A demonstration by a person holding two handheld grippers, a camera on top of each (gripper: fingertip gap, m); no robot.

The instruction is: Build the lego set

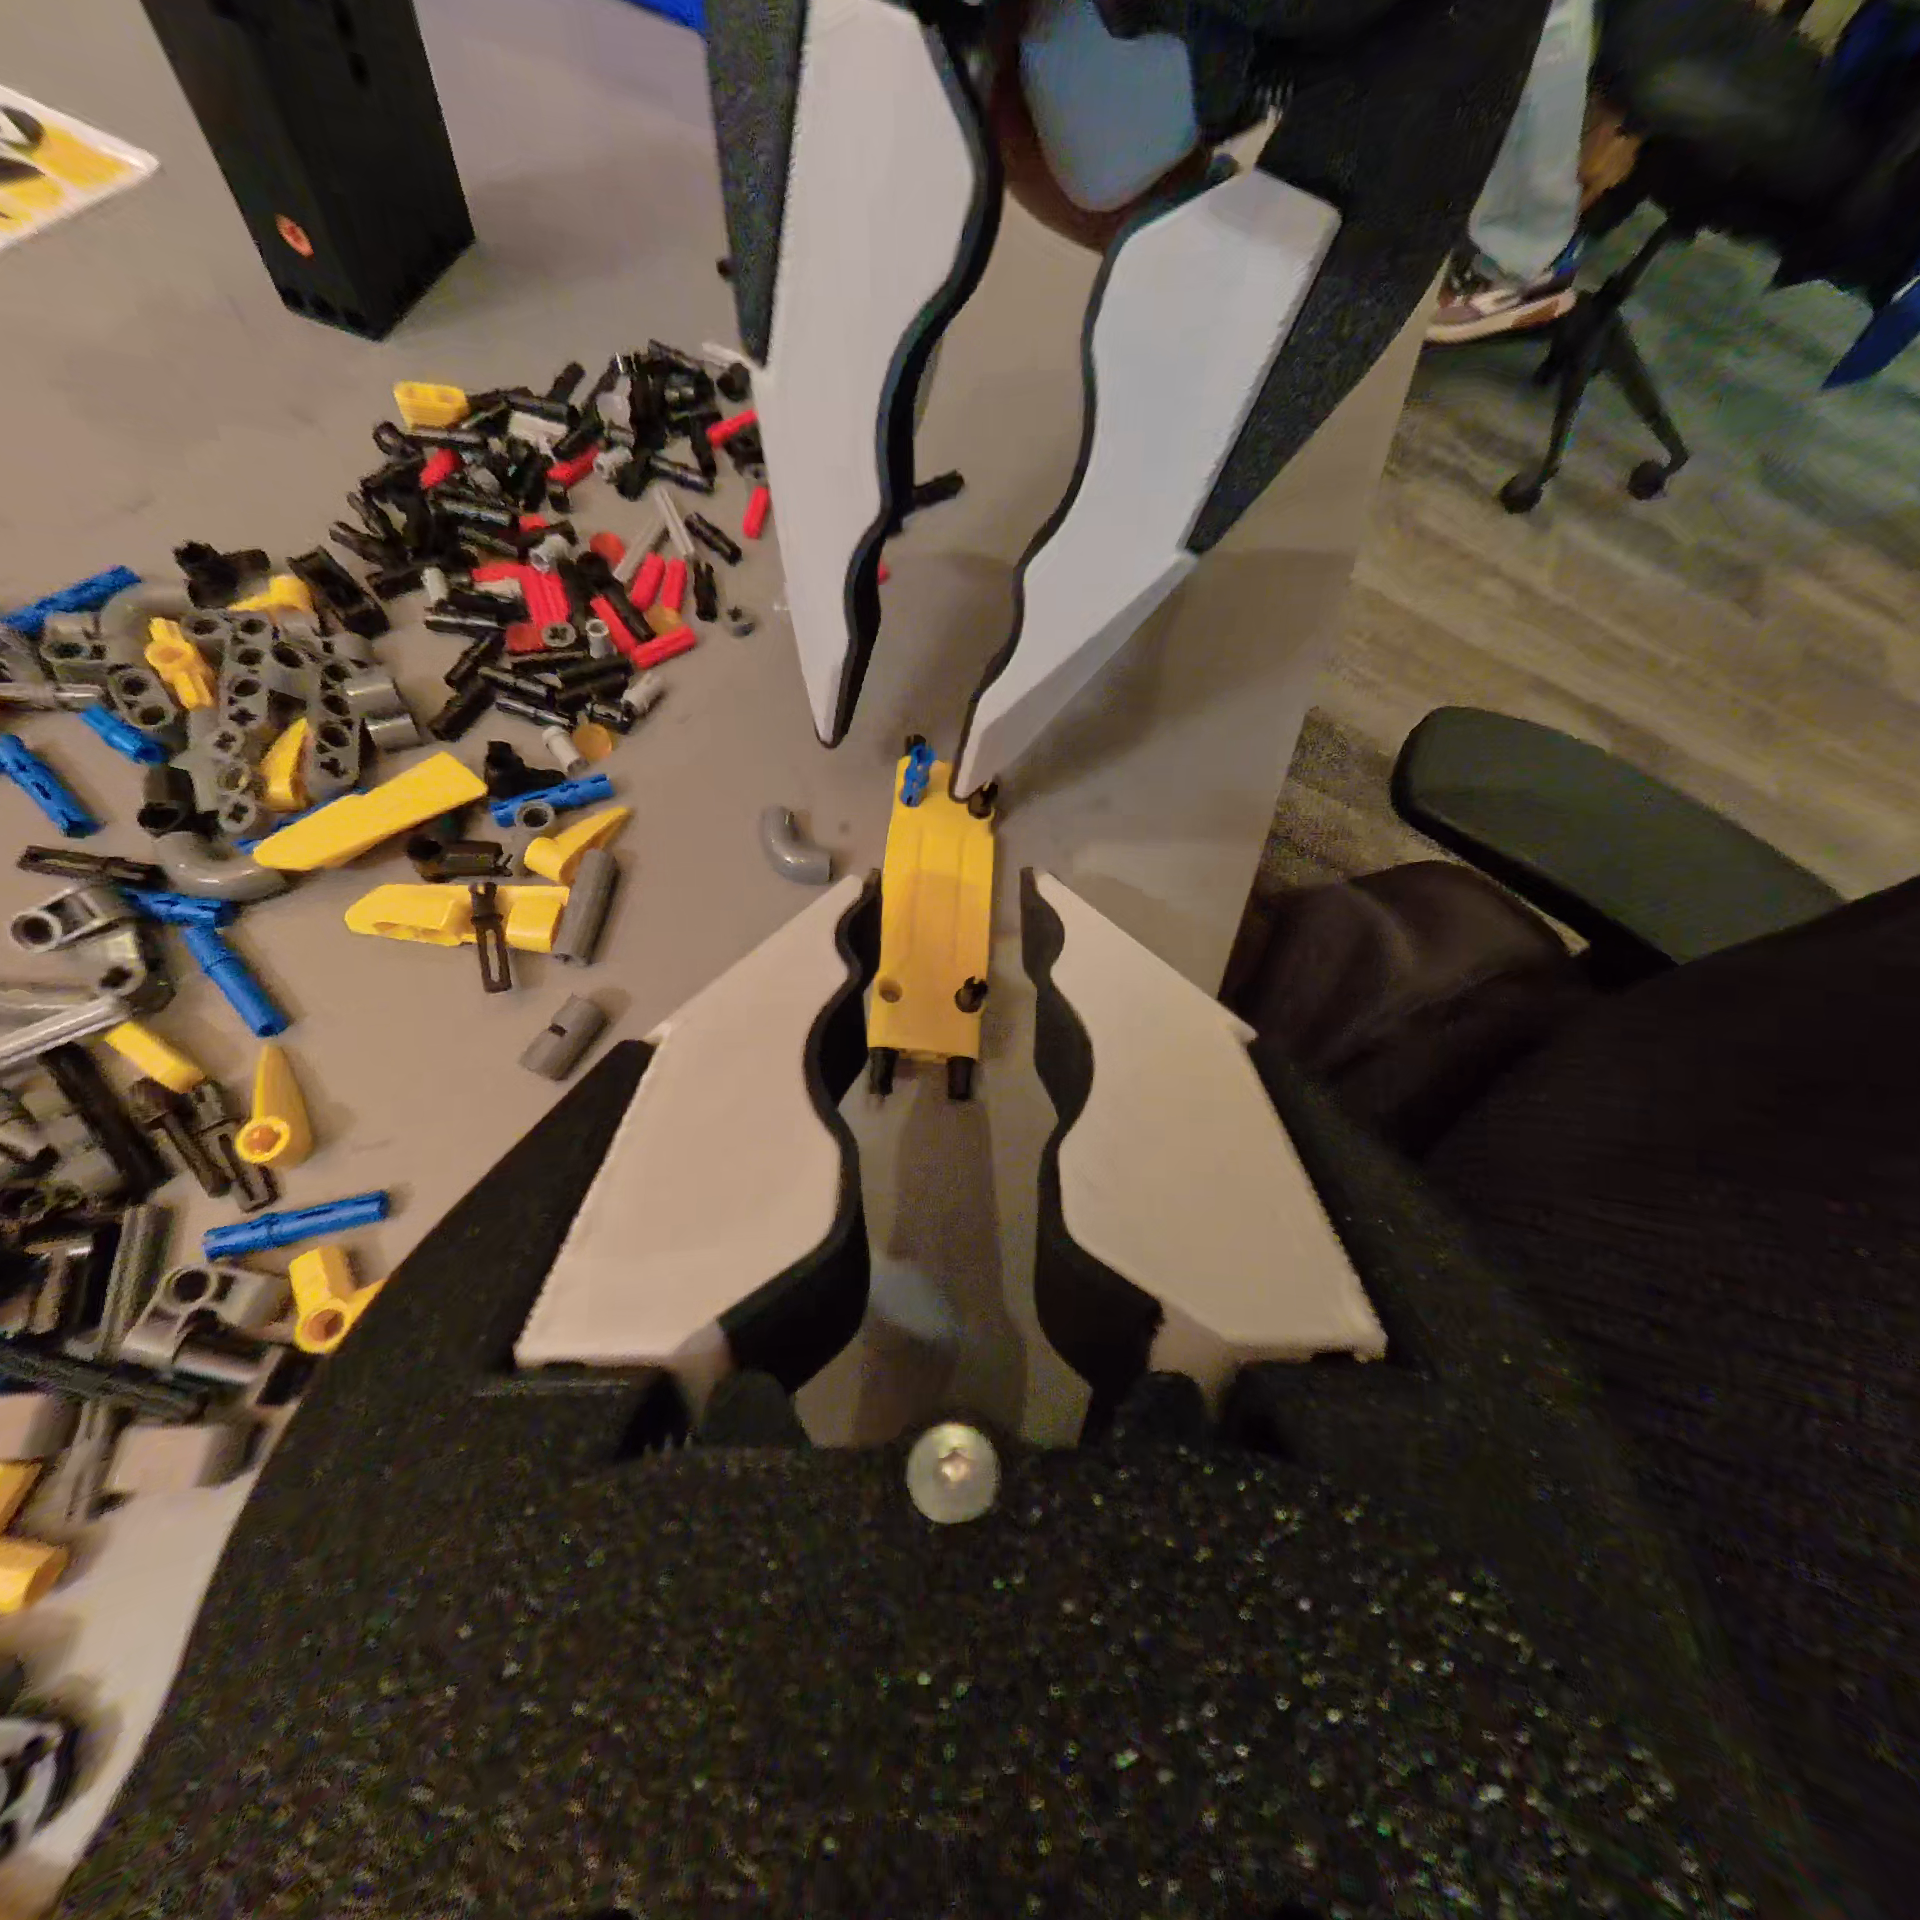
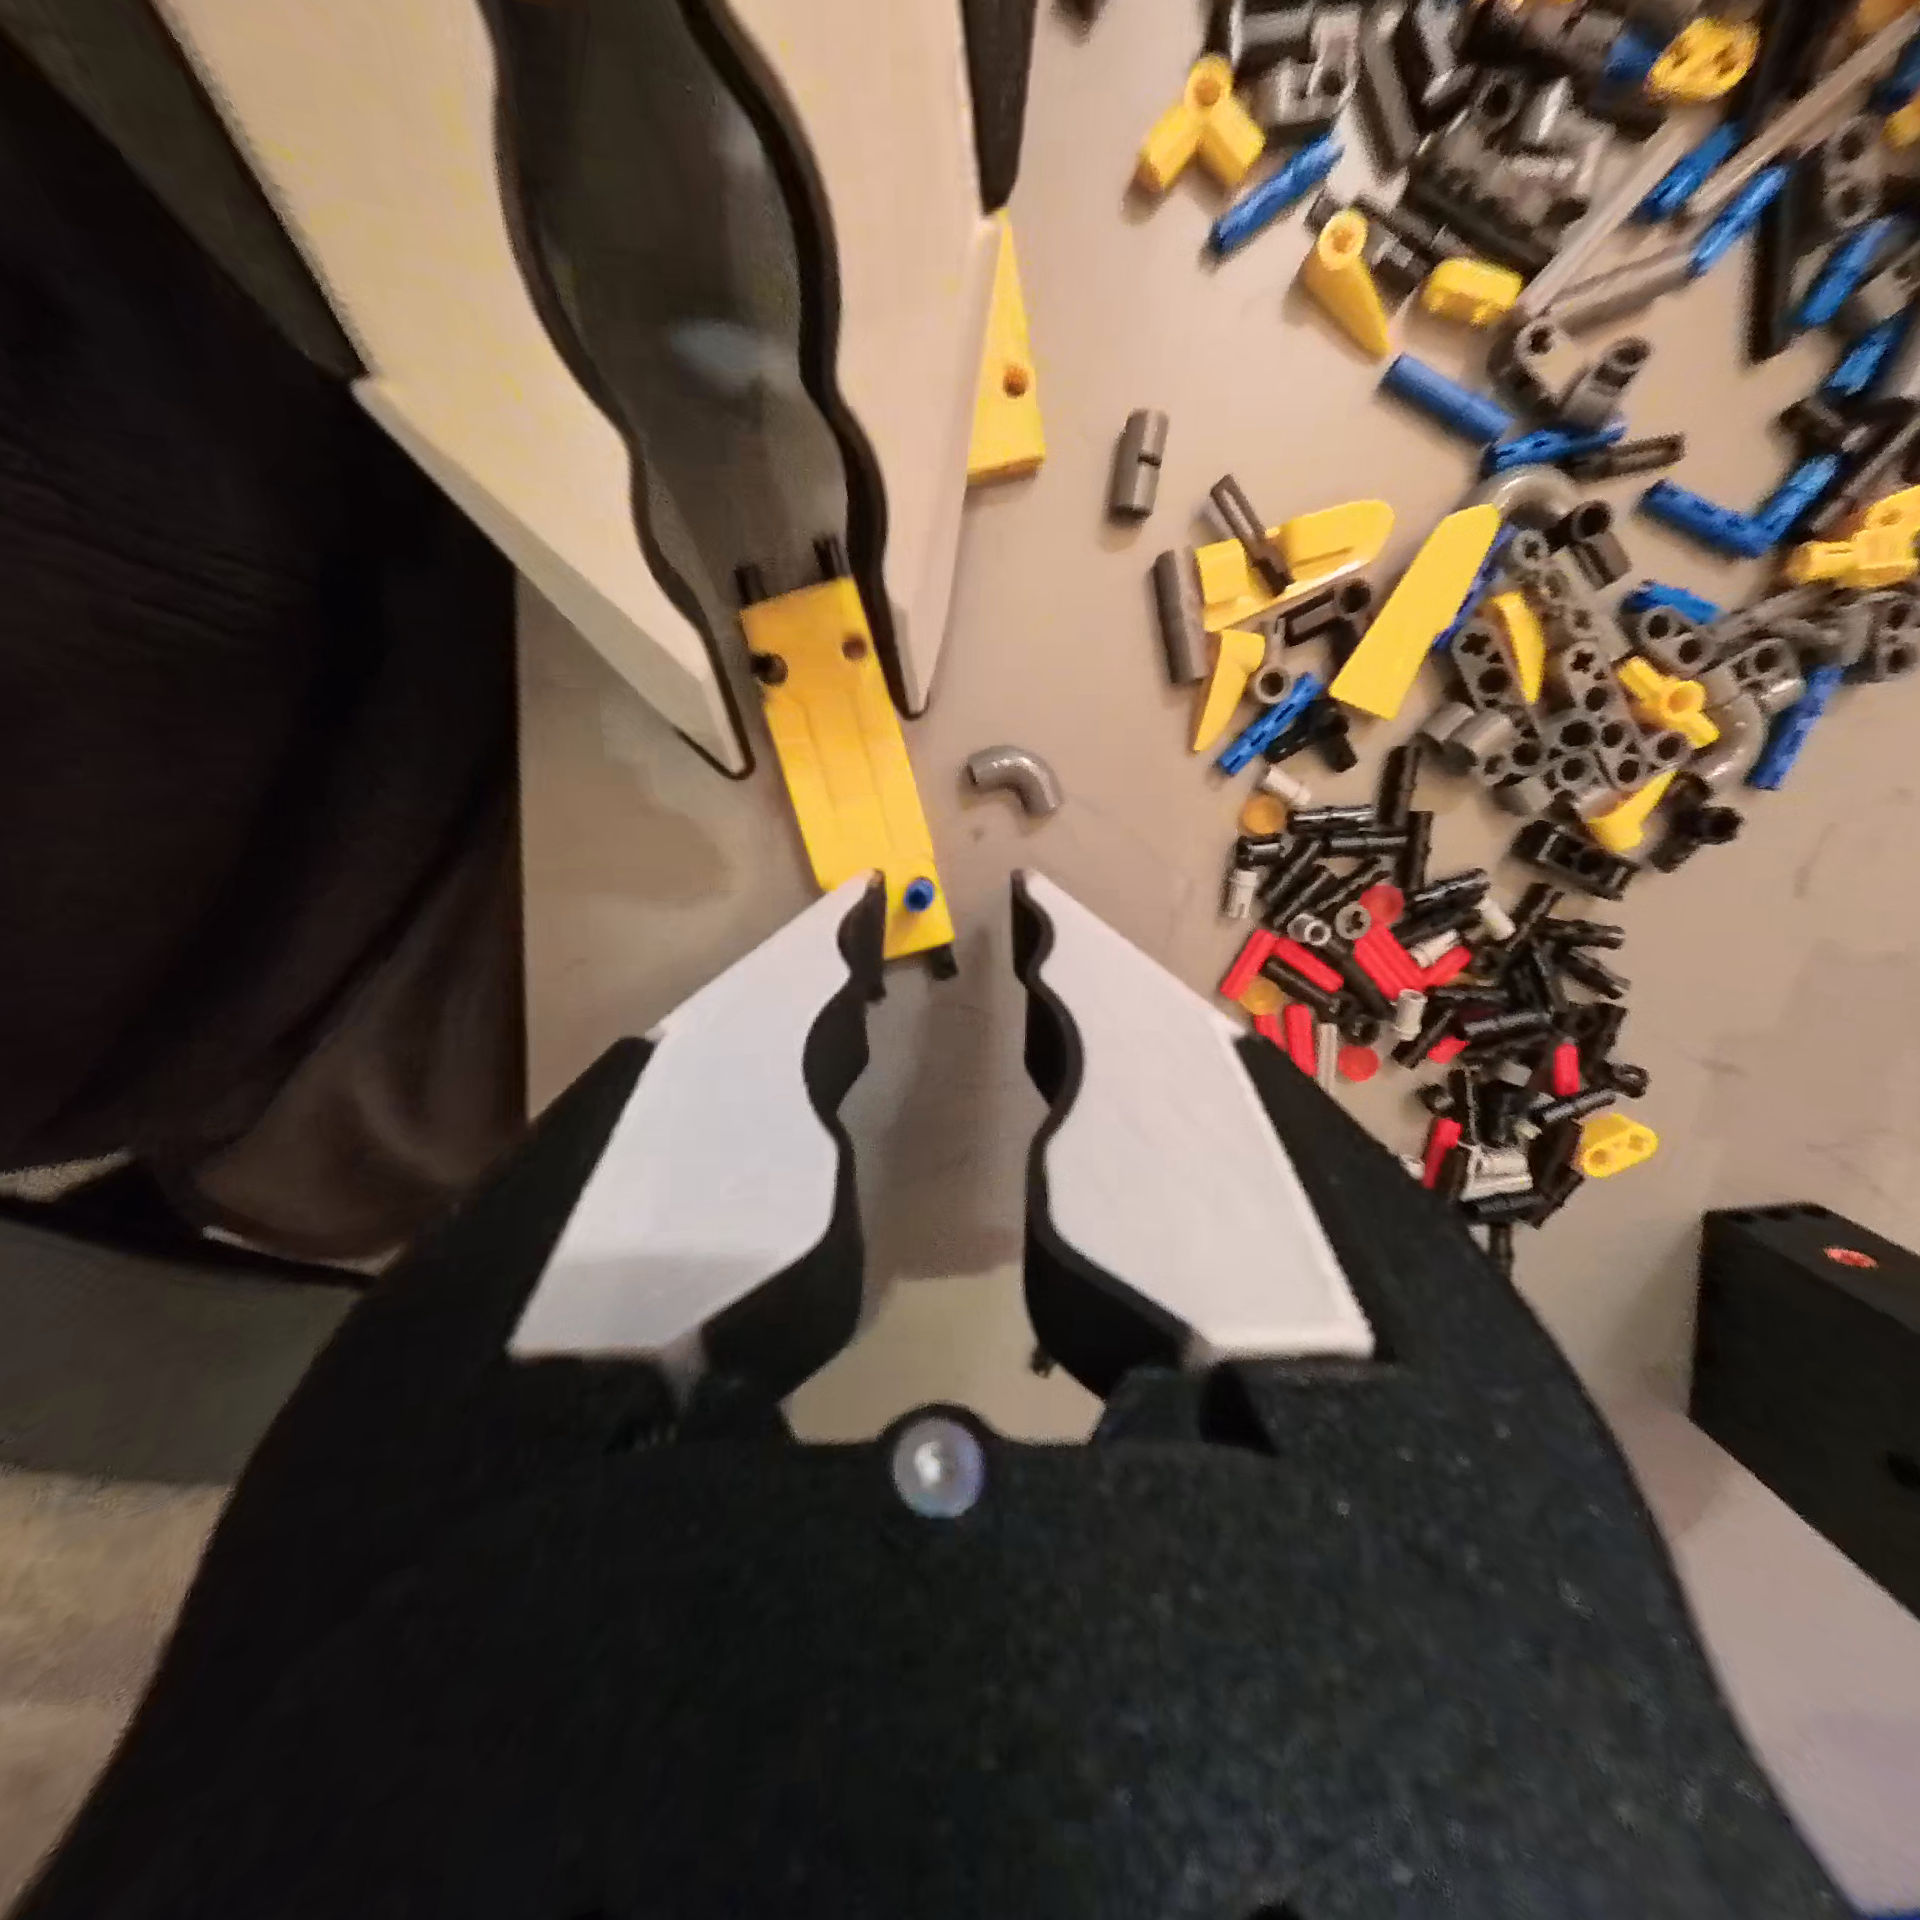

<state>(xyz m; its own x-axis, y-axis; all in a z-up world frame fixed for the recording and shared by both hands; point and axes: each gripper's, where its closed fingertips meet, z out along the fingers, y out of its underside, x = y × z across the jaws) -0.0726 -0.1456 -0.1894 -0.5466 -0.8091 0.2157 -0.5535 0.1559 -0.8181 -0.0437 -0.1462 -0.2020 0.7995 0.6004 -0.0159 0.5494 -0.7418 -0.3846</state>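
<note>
A grey bench [image 1: 1195, 644] stands over wood-pattern floor [image 1: 1621, 623]; black office chairs [image 1: 1600, 821] stand beside it, in warm light.

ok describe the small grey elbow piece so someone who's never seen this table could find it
Start at the flat yellow panel lying between the two grippers near the edge of the grey table. Just beside it, toward the big heap of loose building pieces, lies the grey elbow piece. It lies alone on bare table and is a short curved tube, unlike the straight pins and beams nearby.
</note>
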